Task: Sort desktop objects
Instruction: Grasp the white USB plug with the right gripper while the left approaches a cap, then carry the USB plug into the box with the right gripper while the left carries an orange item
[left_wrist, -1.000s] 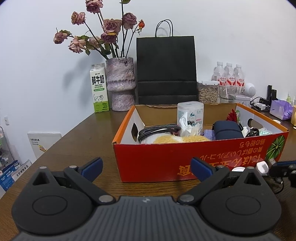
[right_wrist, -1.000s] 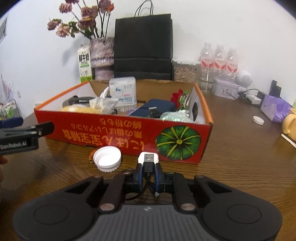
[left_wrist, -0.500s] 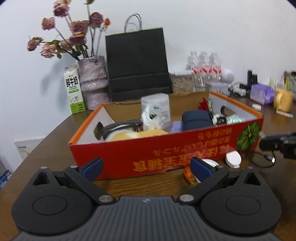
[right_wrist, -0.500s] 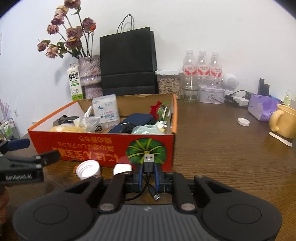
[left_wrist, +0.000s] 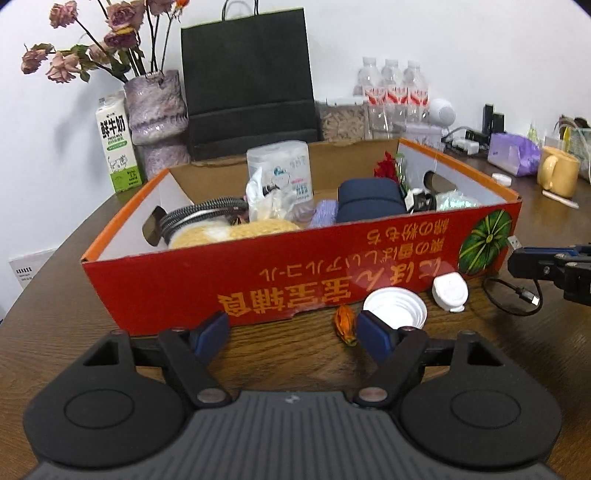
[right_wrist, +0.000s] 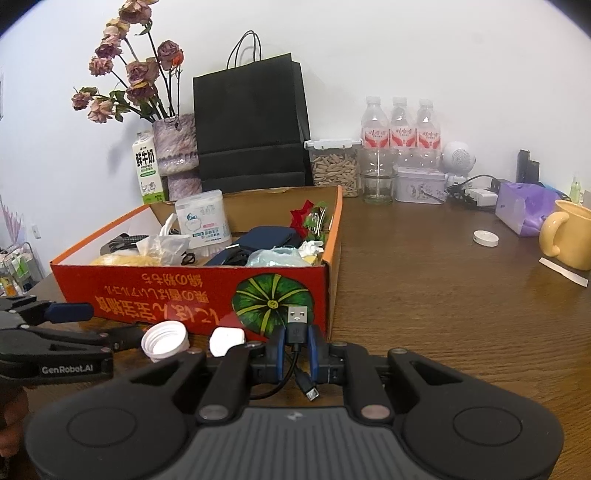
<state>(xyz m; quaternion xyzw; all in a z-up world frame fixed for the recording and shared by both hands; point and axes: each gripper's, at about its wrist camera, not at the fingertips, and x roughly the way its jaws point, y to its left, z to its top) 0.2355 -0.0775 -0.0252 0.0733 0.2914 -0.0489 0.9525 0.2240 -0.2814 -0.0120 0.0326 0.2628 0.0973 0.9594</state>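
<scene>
A red cardboard box (left_wrist: 280, 280) full of sorted items stands on the wooden desk; it also shows in the right wrist view (right_wrist: 192, 288). My right gripper (right_wrist: 297, 345) is shut on a black USB cable (right_wrist: 297, 325), lifted just off the desk by the box's front right corner; its loop hangs below. In the left wrist view the cable (left_wrist: 517, 295) hangs from that gripper at right. My left gripper (left_wrist: 293, 332) is open and empty, low in front of the box. A white lid (left_wrist: 394, 308), a white cap (left_wrist: 450, 291) and a small orange object (left_wrist: 345, 325) lie before the box.
Behind the box stand a black paper bag (right_wrist: 251, 125), a vase of dried roses (right_wrist: 175, 147), a milk carton (right_wrist: 147, 170), water bottles (right_wrist: 400, 129) and a snack jar (right_wrist: 334, 166). A yellow mug (right_wrist: 569, 236), purple tissue pack (right_wrist: 524, 210) and small white disc (right_wrist: 485, 238) sit right.
My right gripper has lifted the USB cable away from the white charger cap and moved right. My left gripper has swung right and lower toward the lid and cap.
</scene>
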